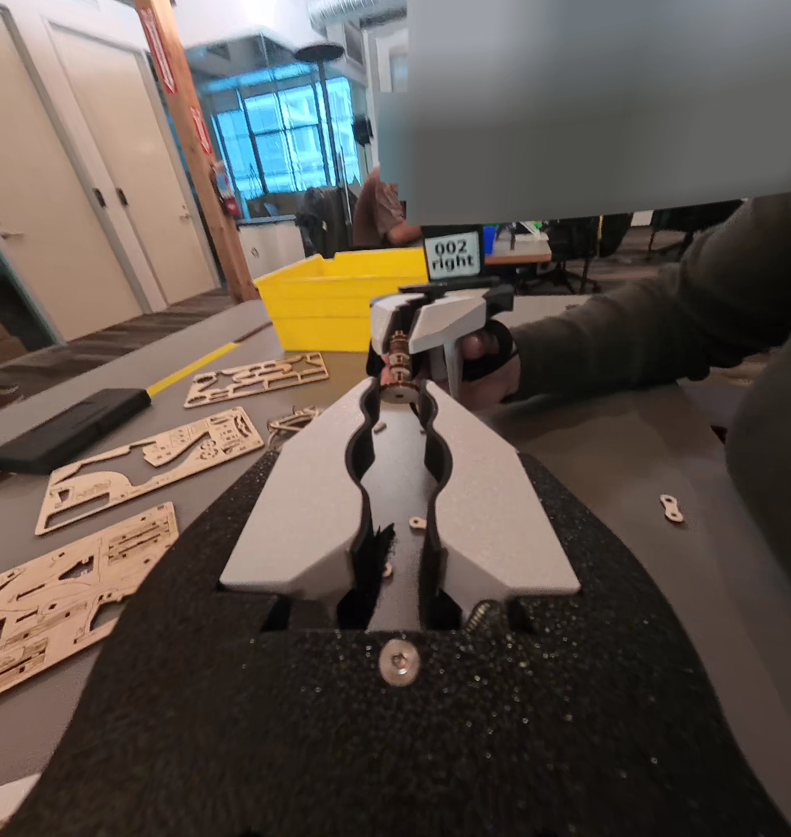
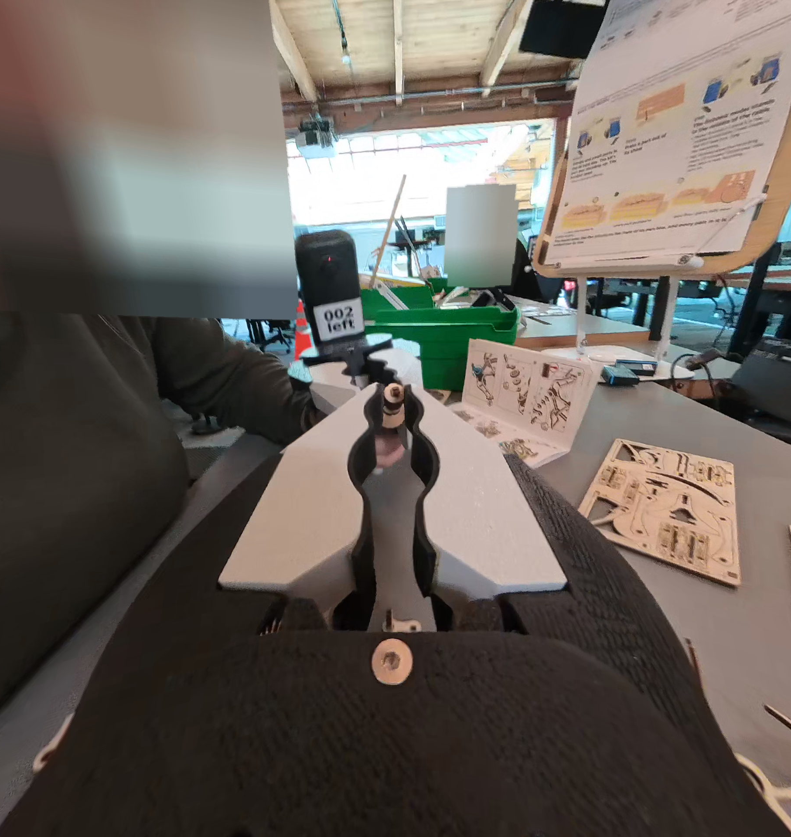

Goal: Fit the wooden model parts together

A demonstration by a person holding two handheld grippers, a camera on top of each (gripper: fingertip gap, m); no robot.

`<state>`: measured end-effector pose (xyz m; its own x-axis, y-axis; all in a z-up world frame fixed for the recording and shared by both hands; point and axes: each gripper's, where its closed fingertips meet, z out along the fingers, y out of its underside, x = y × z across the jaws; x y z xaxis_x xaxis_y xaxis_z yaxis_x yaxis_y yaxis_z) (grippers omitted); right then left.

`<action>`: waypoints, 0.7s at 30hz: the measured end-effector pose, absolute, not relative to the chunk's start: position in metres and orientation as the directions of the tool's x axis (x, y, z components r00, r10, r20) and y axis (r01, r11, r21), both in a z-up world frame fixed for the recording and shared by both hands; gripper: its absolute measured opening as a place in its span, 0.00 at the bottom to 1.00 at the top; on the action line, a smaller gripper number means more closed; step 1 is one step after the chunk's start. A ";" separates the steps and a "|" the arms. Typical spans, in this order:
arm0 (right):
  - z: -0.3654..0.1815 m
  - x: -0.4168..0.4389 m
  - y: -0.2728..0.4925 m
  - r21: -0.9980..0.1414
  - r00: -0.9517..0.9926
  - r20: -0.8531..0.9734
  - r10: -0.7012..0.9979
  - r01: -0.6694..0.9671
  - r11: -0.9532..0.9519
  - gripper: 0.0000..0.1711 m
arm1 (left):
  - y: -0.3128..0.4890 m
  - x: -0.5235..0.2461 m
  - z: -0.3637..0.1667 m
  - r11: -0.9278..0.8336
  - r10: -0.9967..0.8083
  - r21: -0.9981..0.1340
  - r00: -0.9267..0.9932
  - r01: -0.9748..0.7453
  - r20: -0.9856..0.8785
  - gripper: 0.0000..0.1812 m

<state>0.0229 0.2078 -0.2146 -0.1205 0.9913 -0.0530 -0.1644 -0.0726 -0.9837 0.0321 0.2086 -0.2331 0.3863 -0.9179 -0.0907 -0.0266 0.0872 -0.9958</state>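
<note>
Left hand-held gripper (image 1: 399,394) pinches wooden disc (image 1: 398,392) at bottom of stacked wooden spindle (image 1: 398,358); right hand-held gripper (image 2: 392,398) clamps spindle's upper part, approx. upright btwn both tips, above bench (image 1: 611,453). Cut-out sheets (image 1: 158,457) lie left of left gripper.

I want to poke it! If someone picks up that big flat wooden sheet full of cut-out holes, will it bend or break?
The wooden sheet looks thin, so probably light. Its many cut-outs likely leave it bendy and easy to snap.
</note>
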 end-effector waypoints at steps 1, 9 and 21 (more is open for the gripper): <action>-0.220 0.023 0.207 -0.990 -0.110 -0.031 0.993 -0.134 -0.046 0.04 | 0.208 0.032 -0.238 0.080 -0.922 -0.995 0.376 -0.061 -0.097 0.08; -0.274 0.032 0.186 -0.939 -0.137 0.205 0.969 0.253 0.234 0.05 | 0.187 0.041 -0.290 0.077 -0.962 -0.927 0.219 -0.367 -0.166 0.08; -0.300 0.045 0.179 -0.912 -0.169 0.164 0.972 0.350 0.215 0.04 | 0.182 0.041 -0.310 0.067 -0.975 -0.901 0.162 -0.429 -0.150 0.08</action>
<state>0.0452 0.1791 -0.3000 -0.1688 0.9718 0.1645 0.3505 0.2152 -0.9115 0.0409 0.1815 -0.3104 0.1621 -0.9753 -0.1501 -0.4292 0.0673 -0.9007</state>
